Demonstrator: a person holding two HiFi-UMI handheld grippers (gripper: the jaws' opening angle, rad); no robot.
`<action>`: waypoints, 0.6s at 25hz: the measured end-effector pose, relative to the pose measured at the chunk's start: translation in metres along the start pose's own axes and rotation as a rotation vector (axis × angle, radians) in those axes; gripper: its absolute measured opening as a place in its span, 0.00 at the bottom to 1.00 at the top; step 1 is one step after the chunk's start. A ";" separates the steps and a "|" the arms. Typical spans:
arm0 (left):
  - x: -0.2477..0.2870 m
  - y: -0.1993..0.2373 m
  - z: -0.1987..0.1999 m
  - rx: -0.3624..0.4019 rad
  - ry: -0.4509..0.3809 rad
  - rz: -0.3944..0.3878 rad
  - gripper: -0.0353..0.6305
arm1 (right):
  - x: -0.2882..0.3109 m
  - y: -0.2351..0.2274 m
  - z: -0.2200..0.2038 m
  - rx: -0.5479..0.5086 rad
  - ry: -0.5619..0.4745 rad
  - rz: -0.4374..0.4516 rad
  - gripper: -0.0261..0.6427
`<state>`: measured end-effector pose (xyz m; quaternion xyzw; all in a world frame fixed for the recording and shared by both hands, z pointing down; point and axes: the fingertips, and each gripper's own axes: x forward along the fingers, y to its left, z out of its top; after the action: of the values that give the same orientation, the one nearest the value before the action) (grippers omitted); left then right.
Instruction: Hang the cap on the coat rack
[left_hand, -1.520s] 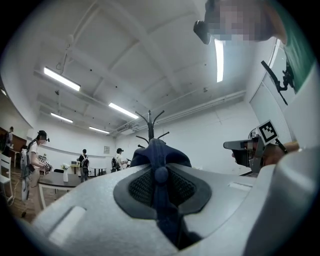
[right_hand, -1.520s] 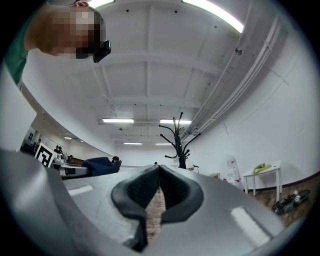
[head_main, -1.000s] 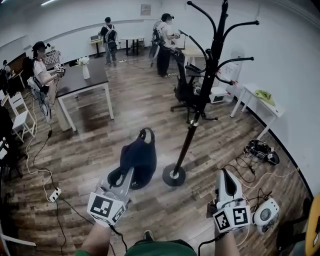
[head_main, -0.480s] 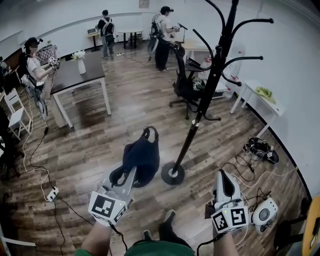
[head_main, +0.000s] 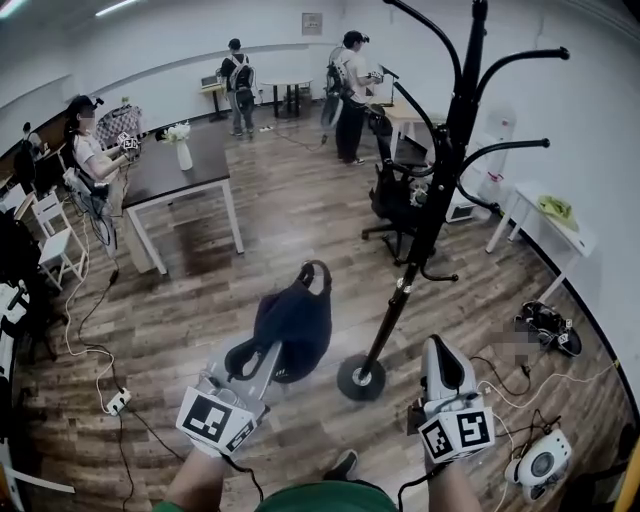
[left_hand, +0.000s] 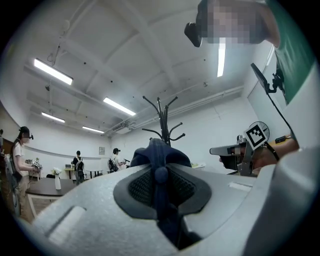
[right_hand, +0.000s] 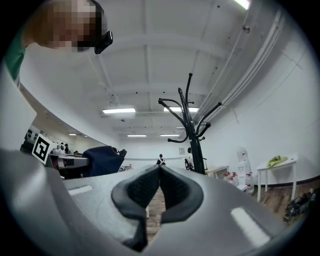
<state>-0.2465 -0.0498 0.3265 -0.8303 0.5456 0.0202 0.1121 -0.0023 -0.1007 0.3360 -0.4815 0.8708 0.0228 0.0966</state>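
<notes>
Clamping cap in L gripper; R gripper closed, empty

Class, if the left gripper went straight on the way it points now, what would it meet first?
Probably the coat rack: its hooks stand dead ahead, just above the cap held in the left gripper's jaws. The cap would likely touch it before the jaws do, though depth is unclear.
</notes>
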 end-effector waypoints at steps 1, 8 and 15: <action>0.010 -0.001 0.001 0.004 -0.006 0.001 0.13 | 0.007 -0.009 -0.001 0.003 -0.001 0.003 0.04; 0.074 0.000 0.012 0.001 -0.042 0.011 0.13 | 0.040 -0.061 0.004 0.017 -0.014 0.031 0.04; 0.120 -0.002 0.040 0.036 -0.119 -0.008 0.13 | 0.046 -0.101 0.007 0.034 -0.044 0.046 0.04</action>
<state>-0.1926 -0.1489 0.2696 -0.8277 0.5349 0.0591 0.1592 0.0601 -0.1918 0.3254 -0.4591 0.8795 0.0210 0.1234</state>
